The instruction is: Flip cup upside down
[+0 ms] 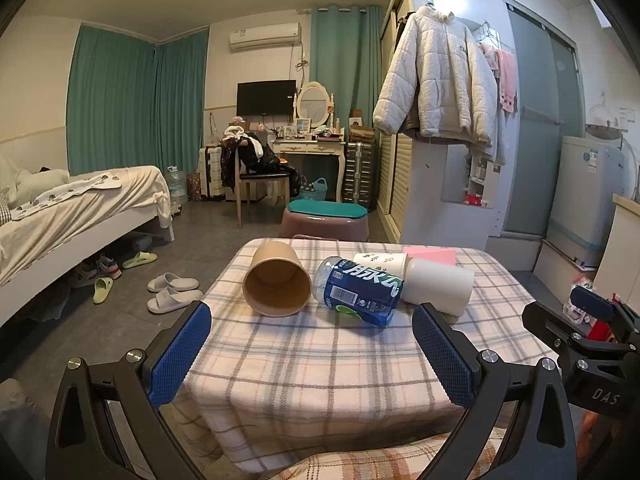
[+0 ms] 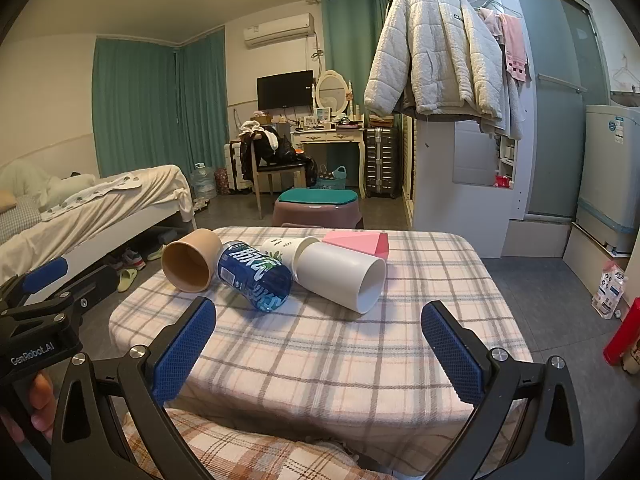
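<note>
A brown paper cup point(image 1: 277, 280) point(image 2: 192, 261) lies on its side on the plaid table point(image 1: 320, 360) point(image 2: 340, 352), mouth toward me. A blue-labelled bottle point(image 1: 358, 292) point(image 2: 254, 276) lies beside it. To its right a plain white cup point(image 1: 438, 286) point(image 2: 340, 278) lies on its side, with a leaf-print white cup point(image 1: 380, 262) point(image 2: 280, 250) behind. My left gripper point(image 1: 312, 354) is open at the near table edge, well short of the cups, holding nothing. My right gripper point(image 2: 320, 354) is open too, near the front edge, empty.
A pink box point(image 1: 430, 255) point(image 2: 358, 242) sits at the table's far right. Beyond the table stand a mauve stool with a teal top point(image 1: 326, 220), a bed point(image 1: 80, 208) at left with slippers point(image 1: 172, 292) on the floor, and a wardrobe point(image 1: 432, 184) at right.
</note>
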Motion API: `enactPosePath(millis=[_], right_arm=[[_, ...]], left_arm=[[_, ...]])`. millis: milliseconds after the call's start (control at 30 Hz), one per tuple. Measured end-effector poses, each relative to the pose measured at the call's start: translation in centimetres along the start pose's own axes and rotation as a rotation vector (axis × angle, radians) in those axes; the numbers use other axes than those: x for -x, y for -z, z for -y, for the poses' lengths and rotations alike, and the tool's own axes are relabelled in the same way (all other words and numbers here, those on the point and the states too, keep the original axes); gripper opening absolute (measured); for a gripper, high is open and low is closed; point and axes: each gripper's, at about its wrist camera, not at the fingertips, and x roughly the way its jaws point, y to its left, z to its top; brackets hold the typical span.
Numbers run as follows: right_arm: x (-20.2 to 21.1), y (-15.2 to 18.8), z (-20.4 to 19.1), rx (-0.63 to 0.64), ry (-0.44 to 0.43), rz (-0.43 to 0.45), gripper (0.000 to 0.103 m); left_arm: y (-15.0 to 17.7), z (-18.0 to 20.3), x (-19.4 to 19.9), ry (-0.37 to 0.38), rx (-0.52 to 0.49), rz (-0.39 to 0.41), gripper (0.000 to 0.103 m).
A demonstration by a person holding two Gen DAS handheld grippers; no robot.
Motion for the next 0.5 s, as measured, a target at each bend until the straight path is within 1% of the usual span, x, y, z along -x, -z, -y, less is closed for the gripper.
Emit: enactPosePath(millis=[500], right_arm=[[0.00,-0.16,0.02,0.008,-0.028,0.004,0.103]], left_arm=[[0.28,-0.35,-0.78,-0.016,0.013,-0.012,0.103]])
